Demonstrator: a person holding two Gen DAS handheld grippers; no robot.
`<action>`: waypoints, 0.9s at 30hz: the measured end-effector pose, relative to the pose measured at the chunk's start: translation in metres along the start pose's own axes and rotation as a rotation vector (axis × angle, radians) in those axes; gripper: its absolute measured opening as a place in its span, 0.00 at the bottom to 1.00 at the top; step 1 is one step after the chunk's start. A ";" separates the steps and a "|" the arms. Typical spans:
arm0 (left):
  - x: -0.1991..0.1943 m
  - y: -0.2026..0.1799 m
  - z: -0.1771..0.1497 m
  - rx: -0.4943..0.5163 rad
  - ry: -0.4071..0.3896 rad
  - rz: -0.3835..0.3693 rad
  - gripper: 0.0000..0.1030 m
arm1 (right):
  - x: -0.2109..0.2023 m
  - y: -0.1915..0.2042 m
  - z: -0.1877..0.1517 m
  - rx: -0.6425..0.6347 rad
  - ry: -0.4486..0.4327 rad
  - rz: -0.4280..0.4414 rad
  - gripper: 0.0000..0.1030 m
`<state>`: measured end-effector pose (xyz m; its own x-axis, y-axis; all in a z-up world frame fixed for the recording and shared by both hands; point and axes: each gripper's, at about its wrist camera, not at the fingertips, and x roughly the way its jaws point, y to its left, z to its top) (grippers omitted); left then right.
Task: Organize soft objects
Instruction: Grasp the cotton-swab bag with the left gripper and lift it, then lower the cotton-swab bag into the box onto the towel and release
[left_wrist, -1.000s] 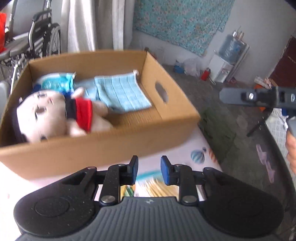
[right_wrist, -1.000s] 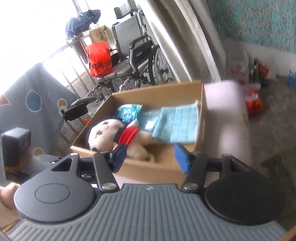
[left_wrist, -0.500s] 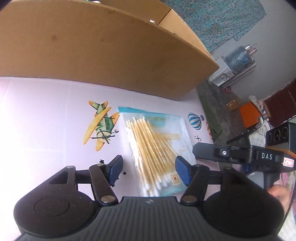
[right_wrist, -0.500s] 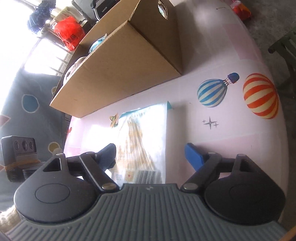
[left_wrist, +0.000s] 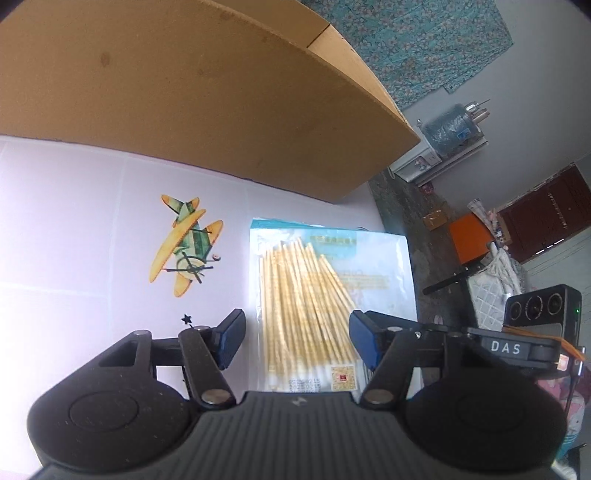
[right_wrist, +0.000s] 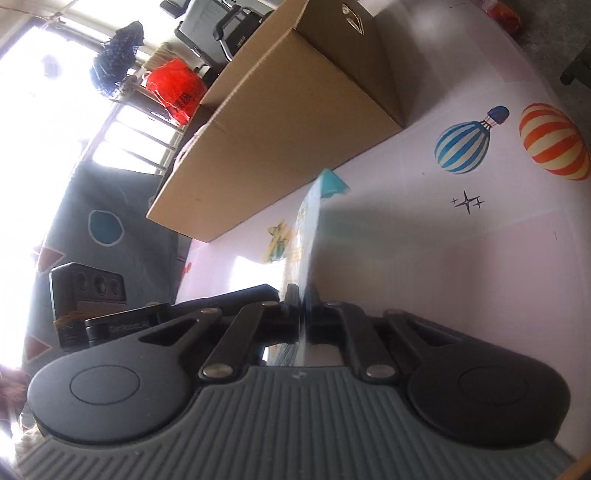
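Note:
A clear bag of cotton swabs (left_wrist: 314, 295) lies on the pink table, in front of the cardboard box (left_wrist: 192, 96). My left gripper (left_wrist: 295, 339) is open, its blue pads on either side of the bag's near end, just above it. My right gripper (right_wrist: 303, 295) is shut on the bag's edge (right_wrist: 308, 229), which stands up thin between its jaws; it also shows at the right of the left wrist view (left_wrist: 443, 334). The box (right_wrist: 280, 122) is seen from outside, its contents hidden.
The pink table cover (left_wrist: 74, 236) has an airplane print (left_wrist: 184, 245) and balloon prints (right_wrist: 465, 142). The table's right edge drops to the floor (left_wrist: 413, 206). A red bag (right_wrist: 175, 92) and a wheelchair stand behind the box.
Both grippers dropped from above the box to the bag on the table. My right gripper closed on the bag's edge. My left gripper opened wide and moved in over the bag.

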<state>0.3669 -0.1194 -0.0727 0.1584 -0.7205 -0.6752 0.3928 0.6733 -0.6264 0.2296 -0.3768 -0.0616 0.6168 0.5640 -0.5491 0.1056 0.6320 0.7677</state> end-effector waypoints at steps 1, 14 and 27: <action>0.003 0.004 -0.003 -0.045 0.002 -0.062 0.63 | -0.007 0.000 0.000 -0.004 -0.011 0.013 0.02; -0.007 -0.003 0.011 -0.187 -0.082 -0.281 0.11 | -0.052 -0.014 0.015 0.132 -0.098 0.163 0.02; -0.054 -0.110 0.144 0.257 -0.307 0.139 0.12 | -0.039 0.104 0.172 -0.238 -0.198 -0.114 0.06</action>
<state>0.4454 -0.1786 0.0886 0.4734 -0.6676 -0.5747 0.5554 0.7326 -0.3935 0.3505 -0.4243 0.0964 0.7539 0.3826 -0.5341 0.0122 0.8047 0.5936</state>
